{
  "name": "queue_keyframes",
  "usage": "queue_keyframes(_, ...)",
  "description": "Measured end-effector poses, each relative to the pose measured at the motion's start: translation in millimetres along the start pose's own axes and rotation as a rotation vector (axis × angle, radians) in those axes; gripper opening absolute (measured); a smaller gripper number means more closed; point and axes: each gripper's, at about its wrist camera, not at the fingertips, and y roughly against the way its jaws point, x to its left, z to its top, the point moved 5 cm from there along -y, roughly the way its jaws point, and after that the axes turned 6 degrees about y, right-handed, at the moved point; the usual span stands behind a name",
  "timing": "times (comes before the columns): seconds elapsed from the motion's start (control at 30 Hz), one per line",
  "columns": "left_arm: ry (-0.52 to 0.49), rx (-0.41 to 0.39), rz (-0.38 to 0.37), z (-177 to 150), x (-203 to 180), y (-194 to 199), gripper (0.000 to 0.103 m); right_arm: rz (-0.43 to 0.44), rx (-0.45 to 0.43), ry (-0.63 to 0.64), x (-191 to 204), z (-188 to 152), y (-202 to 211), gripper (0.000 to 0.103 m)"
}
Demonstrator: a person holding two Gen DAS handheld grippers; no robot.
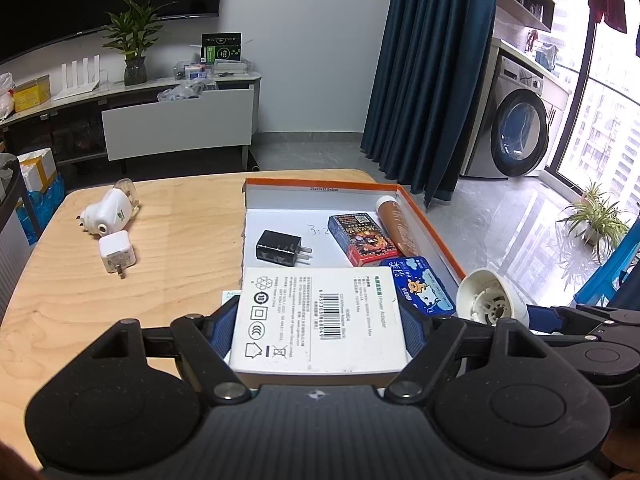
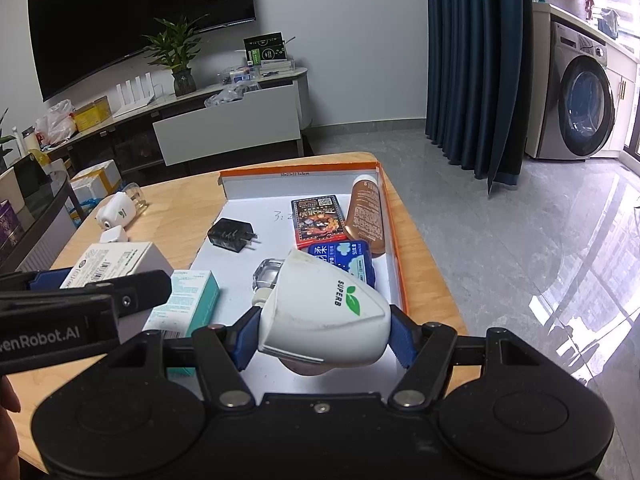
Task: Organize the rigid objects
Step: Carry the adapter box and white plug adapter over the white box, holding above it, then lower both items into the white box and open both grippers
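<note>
both grippers are loaded over the orange-rimmed tray (image 2: 394,240) at once, and that is where the trouble lies. the left gripper (image 1: 318,330) is clamped on the white power adapter box (image 1: 320,316), label up, hanging over the tray's near-left corner, while the right gripper (image 2: 322,340) is clamped on the white superb plug-in device (image 2: 324,312), its clear bottle end pointing forward over the tray's near-right part. the two tools sit just beside each other — a release by both together could knock the box against the device or shove the teal carton (image 2: 188,302) at the near edge. the tray already holds a black charger (image 2: 230,236), a red card box (image 2: 318,218), a brown tube (image 2: 366,214) and a blue tissue pack (image 2: 346,260), so free floor is scarce on the right; dropping the device from height may land it on the tissue pack and let it roll. its rounded shell also gives the pads little flat to grip, so a tilt could make it slip. a second white device (image 1: 110,210) and a white charger (image 1: 117,250) lie on the table (image 1: 80,300), not yet gathered.
</note>
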Motion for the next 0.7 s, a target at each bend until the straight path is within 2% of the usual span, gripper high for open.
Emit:
queue_keyframes(0.47,-0.005,0.009,-0.002,-2.2,-0.6,-4.0,0.079,0.008,0.018,-0.009,-1.6,-3.9,-6.7,0.079)
queue_keyframes(0.7,-0.007,0.01,-0.008,-0.8,-2.1,-7.6,0.079,-0.027,-0.02,-0.014,-7.3,-1.5,-1.5,0.079)
